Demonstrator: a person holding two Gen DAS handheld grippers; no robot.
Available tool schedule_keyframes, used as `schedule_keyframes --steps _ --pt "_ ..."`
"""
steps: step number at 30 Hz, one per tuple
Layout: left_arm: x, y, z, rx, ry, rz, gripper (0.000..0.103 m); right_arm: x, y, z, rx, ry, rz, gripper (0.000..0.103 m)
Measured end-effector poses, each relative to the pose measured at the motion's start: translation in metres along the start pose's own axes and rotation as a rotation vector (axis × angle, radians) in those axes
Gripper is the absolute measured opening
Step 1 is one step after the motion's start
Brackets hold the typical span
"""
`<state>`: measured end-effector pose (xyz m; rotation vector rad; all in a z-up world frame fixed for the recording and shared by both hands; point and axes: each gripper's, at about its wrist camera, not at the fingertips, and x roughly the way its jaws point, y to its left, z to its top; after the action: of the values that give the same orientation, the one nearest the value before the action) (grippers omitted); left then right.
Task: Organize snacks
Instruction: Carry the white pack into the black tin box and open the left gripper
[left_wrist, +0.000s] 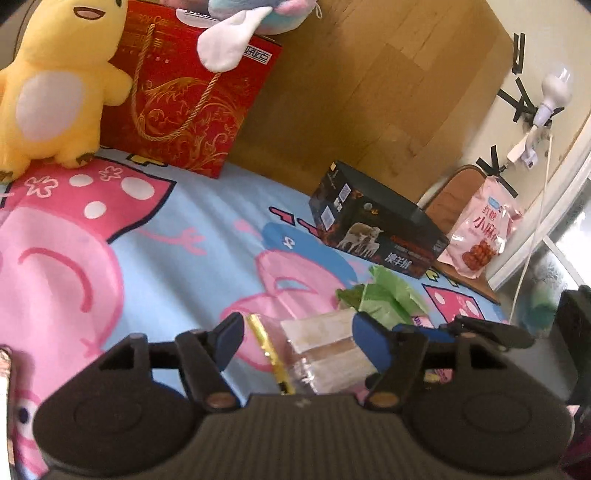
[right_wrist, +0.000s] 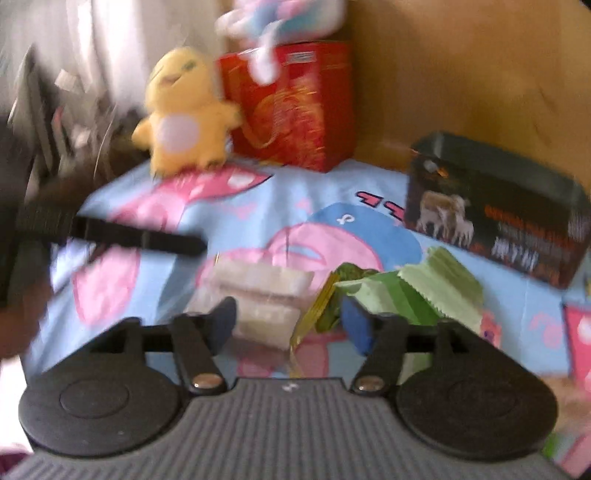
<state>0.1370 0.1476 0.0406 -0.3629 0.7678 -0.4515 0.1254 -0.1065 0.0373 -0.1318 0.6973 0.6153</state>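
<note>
A clear packet of pale biscuits (left_wrist: 325, 350) with a gold strip lies on the cartoon sheet (left_wrist: 166, 240), between the fingers of my open left gripper (left_wrist: 299, 341). A green snack packet (left_wrist: 384, 299) lies just beyond it to the right. In the blurred right wrist view, my open right gripper (right_wrist: 290, 321) hovers over the biscuit packet (right_wrist: 258, 291) and the green packet (right_wrist: 413, 291). The other gripper's black finger (right_wrist: 147, 240) reaches in from the left. A black open box (left_wrist: 373, 225) (right_wrist: 498, 225) stands behind the packets.
A yellow plush toy (left_wrist: 55, 81) and a red gift bag (left_wrist: 184, 92) stand at the back against a wooden headboard (left_wrist: 369, 92). A pink snack bag (left_wrist: 484, 229) leans on a side table at right. A white cable (left_wrist: 532, 240) hangs by the wall.
</note>
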Motion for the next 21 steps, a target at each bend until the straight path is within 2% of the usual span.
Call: schedule_keyframes --steps 5,7,8,9,12,14,17,21 --pt "0.016 -0.009 -0.006 0.024 0.081 -0.029 0.063 0.009 0.011 0.001 -0.130 0.091 0.038 0.068" --pt "0.030 -0.015 -0.013 0.046 0.122 -0.036 0.045 0.021 0.011 0.004 -0.163 0.150 0.039 0.068" --pt "0.038 -0.019 -0.018 0.065 0.137 -0.023 0.045 0.026 0.013 0.003 -0.174 0.172 0.039 0.066" --pt "0.041 -0.021 -0.022 0.079 0.114 -0.005 0.045 0.030 0.013 0.002 -0.181 0.190 0.055 0.063" --pt "0.034 -0.027 -0.023 0.061 0.085 -0.003 0.043 0.030 0.016 0.000 -0.177 0.175 0.080 0.049" --pt "0.026 -0.032 -0.018 0.050 0.069 -0.009 0.043 0.025 0.019 0.000 -0.181 0.153 0.069 0.047" --pt "0.015 -0.051 0.001 0.085 0.013 -0.008 0.042 0.005 0.016 0.002 -0.159 0.094 0.079 0.046" --pt "0.027 -0.091 0.052 0.138 -0.064 0.002 0.043 -0.021 -0.018 0.031 -0.064 -0.006 0.115 0.045"
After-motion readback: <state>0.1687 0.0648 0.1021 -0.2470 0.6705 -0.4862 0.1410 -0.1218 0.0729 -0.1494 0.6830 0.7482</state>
